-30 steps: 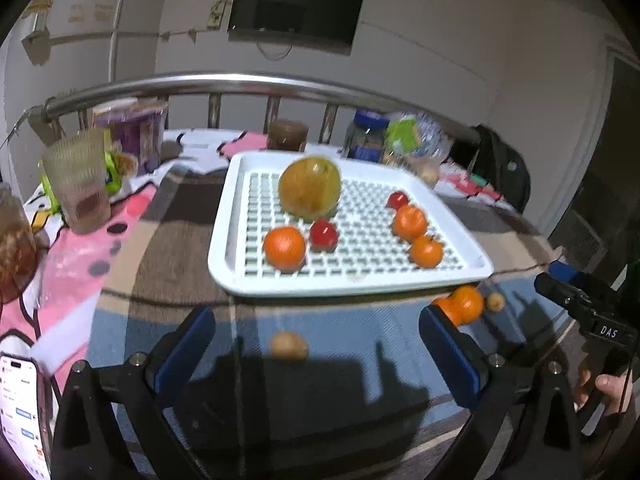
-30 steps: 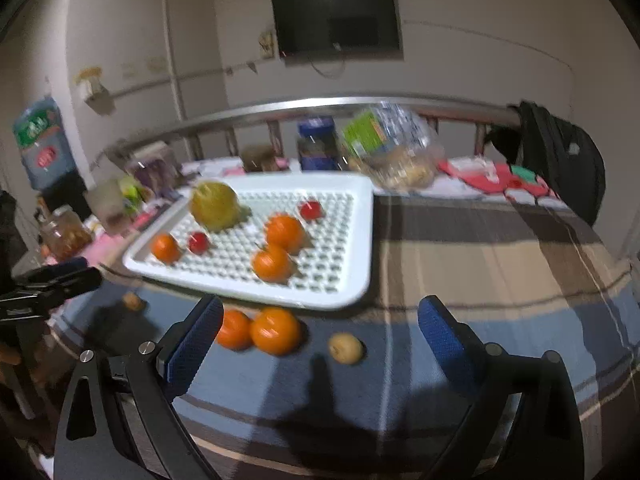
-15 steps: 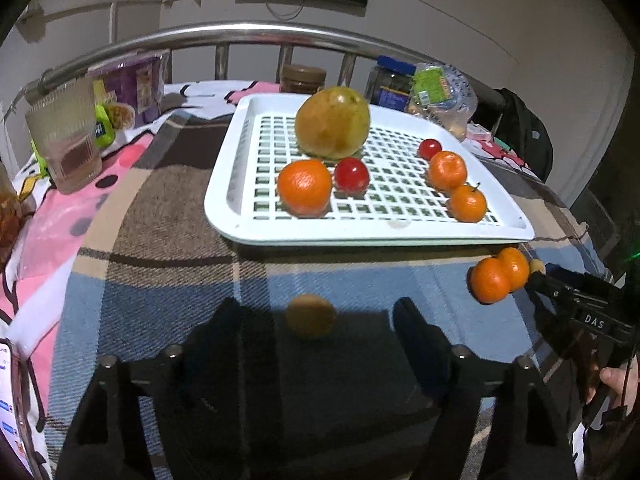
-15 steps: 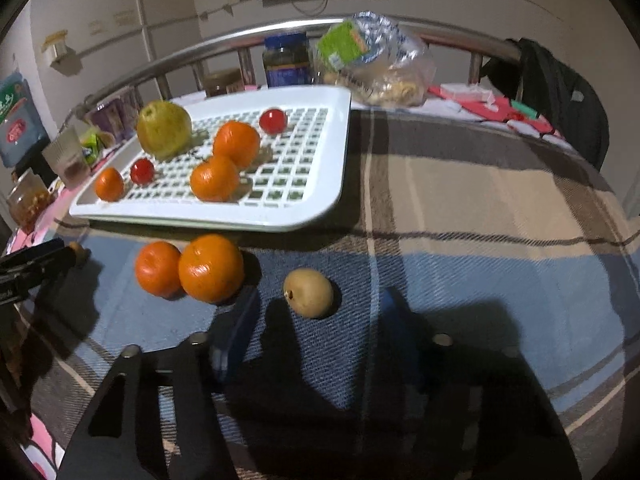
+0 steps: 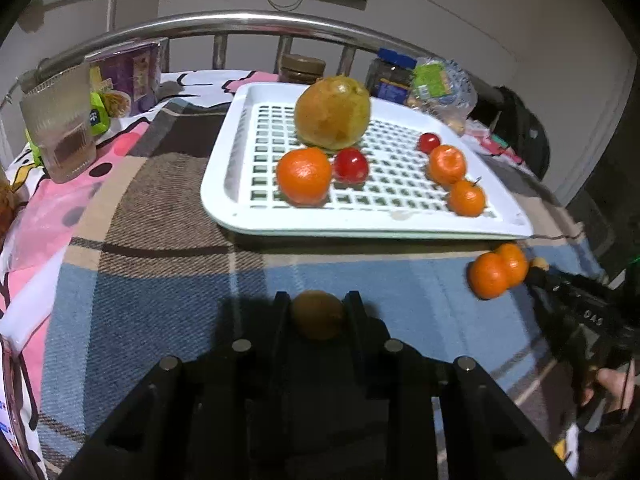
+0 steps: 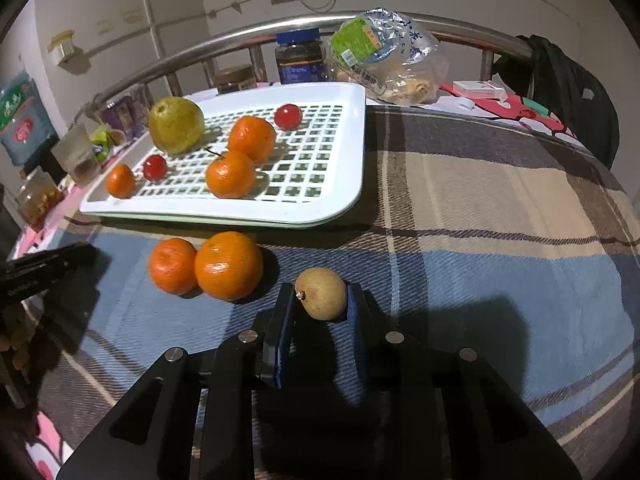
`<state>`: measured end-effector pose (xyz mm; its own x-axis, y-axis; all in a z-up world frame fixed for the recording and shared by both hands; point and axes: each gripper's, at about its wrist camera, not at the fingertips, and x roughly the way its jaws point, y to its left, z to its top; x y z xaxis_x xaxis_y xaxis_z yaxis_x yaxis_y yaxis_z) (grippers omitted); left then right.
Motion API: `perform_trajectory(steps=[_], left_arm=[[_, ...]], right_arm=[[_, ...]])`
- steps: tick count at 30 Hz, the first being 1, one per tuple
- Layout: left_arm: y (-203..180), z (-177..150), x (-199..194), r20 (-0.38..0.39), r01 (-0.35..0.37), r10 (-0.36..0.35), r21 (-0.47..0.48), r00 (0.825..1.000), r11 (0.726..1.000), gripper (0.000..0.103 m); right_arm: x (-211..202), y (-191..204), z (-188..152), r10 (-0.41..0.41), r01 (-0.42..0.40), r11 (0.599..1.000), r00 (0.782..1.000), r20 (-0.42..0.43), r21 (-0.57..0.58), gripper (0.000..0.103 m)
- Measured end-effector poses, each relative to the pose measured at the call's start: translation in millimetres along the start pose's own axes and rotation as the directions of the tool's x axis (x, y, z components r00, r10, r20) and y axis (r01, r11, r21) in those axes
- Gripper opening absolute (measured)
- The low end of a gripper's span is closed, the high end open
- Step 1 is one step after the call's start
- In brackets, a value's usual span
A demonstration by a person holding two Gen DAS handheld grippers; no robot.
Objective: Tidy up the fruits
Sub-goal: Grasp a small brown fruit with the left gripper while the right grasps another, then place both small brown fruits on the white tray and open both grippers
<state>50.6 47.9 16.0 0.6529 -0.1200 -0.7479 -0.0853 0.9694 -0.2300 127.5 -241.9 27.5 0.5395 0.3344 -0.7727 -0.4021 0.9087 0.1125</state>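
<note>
A white slotted tray (image 5: pixel 240 184) holds a large yellow pear (image 5: pixel 332 112), three oranges and two red cherry tomatoes; it also shows in the right wrist view (image 6: pixel 352 168). My left gripper (image 5: pixel 318 316) is shut on a small brown fruit (image 5: pixel 318 314) on the plaid blanket. My right gripper (image 6: pixel 320 300) is shut on another small brown fruit (image 6: pixel 322 292). Two loose oranges (image 6: pixel 208 264) lie on the blanket left of the right gripper, in front of the tray; they also show in the left wrist view (image 5: pixel 496 276).
A plastic cup (image 5: pixel 60 128), a purple box (image 5: pixel 132 72), jars (image 6: pixel 300 56) and a snack bag (image 6: pixel 384 56) stand behind the tray along a metal rail (image 5: pixel 240 26). A black backpack (image 6: pixel 568 88) hangs at the far right. A phone (image 5: pixel 12 412) lies at the left edge.
Both grippers have moved down and forward and closed from wide open onto the small brown fruits in front of them.
</note>
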Motion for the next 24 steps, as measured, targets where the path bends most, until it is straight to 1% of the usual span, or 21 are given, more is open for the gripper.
perform_trajectory(steps=[5,11,15,19,24], left_arm=[[-8.7,6.8,-17.7,0.034,0.041,-0.041,0.008,0.999,0.999,0.03],[-23.5,28.6,-28.5,0.076,0.05,-0.054,0.046,0.996,0.998,0.03],[-31.6,44.8,-18.9,0.072,0.045,-0.049,0.059,0.996,0.997,0.03],[-35.5,58.7,-4.0,0.056,0.023,-0.026,0.061,0.998,0.998,0.03],[-36.9,66.6,18.3,0.019,-0.01,0.008,0.06,1.0,0.998,0.03]], right_arm=[[-19.2,3.9,8.3,0.028,-0.029,1.0,0.998,0.048,0.009,0.025],[-31.0,21.3,27.5,0.052,-0.049,0.998,0.994,0.092,-0.032,0.025],[-25.3,28.4,42.5,0.062,-0.058,0.997,0.993,0.103,-0.041,0.025],[-14.8,25.0,58.2,0.086,-0.085,0.996,0.991,0.098,-0.007,0.025],[4.5,23.3,75.3,0.072,-0.073,0.997,0.996,0.06,0.003,0.025]])
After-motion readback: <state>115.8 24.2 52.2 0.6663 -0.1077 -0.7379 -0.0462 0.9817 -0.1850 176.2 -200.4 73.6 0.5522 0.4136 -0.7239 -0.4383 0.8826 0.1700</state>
